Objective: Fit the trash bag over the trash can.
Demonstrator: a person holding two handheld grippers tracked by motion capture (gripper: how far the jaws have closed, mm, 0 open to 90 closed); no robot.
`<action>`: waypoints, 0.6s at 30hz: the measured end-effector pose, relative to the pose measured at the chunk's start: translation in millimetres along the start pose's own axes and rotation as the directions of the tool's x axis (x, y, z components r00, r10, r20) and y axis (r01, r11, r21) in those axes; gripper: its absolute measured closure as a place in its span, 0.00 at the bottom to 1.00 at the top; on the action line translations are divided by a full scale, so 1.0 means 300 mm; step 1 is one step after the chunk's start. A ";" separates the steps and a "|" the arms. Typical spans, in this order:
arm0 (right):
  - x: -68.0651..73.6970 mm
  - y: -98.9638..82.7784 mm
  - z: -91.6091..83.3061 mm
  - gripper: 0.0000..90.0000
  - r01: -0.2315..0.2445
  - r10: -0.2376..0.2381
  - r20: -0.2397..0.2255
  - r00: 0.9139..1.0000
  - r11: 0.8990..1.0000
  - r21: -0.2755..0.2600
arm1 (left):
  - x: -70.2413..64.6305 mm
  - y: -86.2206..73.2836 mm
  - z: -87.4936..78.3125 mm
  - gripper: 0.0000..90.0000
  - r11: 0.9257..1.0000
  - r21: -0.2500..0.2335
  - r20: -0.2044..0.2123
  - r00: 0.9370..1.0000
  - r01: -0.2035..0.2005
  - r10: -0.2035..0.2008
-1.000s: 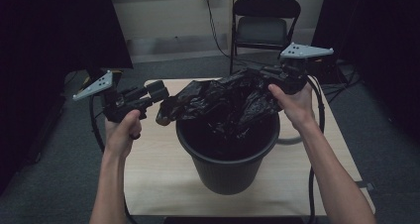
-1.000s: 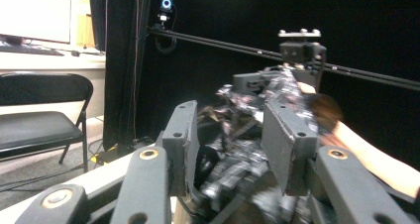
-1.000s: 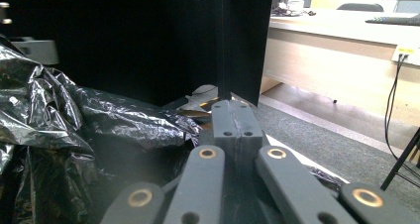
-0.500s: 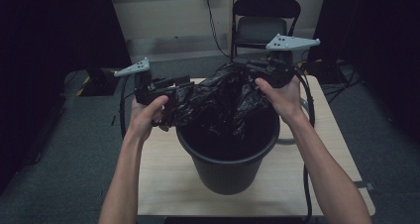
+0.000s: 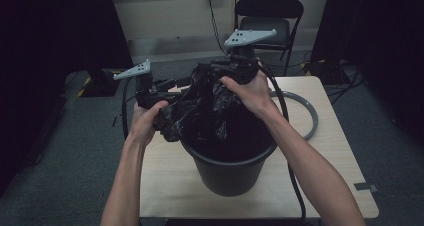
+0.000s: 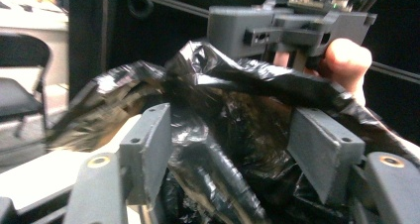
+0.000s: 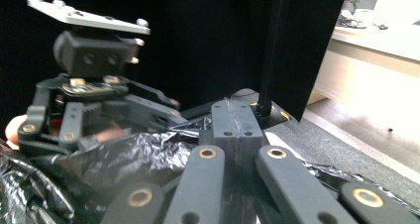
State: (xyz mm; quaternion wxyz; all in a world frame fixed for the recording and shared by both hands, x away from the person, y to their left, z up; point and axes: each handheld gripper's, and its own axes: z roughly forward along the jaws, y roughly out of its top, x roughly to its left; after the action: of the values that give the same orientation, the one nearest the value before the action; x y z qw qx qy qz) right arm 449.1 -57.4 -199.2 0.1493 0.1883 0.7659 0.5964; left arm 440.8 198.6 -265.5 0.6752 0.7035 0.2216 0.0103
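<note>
The black bin bag (image 5: 210, 111) is bunched over the mouth of the black bucket (image 5: 230, 171), which stands on the tabletop (image 5: 330, 161). The left tool (image 5: 157, 93) sits at the bag's left edge. In the left gripper view, its jaws stand apart with crumpled bag film (image 6: 223, 149) between them; the jaws have just been opening, and the pads do not press on the film. The right tool (image 5: 225, 68) is at the bag's far upper edge, above the bucket rim. In the right gripper view, its jaws are fully closed, with a thin fold of the bag (image 7: 148, 154) pinched between the pads. The two tools face each other closely across the gathered film. A grey ring (image 5: 307, 111) lies flat on the tabletop, right of the bucket. A folding chair (image 5: 270, 16) stands beyond the tabletop. No readable writing, brand or label appears on the bag, the bucket or either tool.
</note>
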 end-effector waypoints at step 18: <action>-0.032 -0.044 -0.109 1.00 -0.032 0.032 0.001 0.999 0.997 -0.071 | -0.020 -0.007 -0.044 1.00 0.997 -0.014 -0.106 0.992 -0.071 0.069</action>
State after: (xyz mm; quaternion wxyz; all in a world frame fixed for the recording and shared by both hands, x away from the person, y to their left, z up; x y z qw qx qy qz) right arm 441.4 -92.8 -203.9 0.1472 0.1959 0.7410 0.6252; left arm 430.7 209.0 -264.7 0.6680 0.7033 0.2319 0.0731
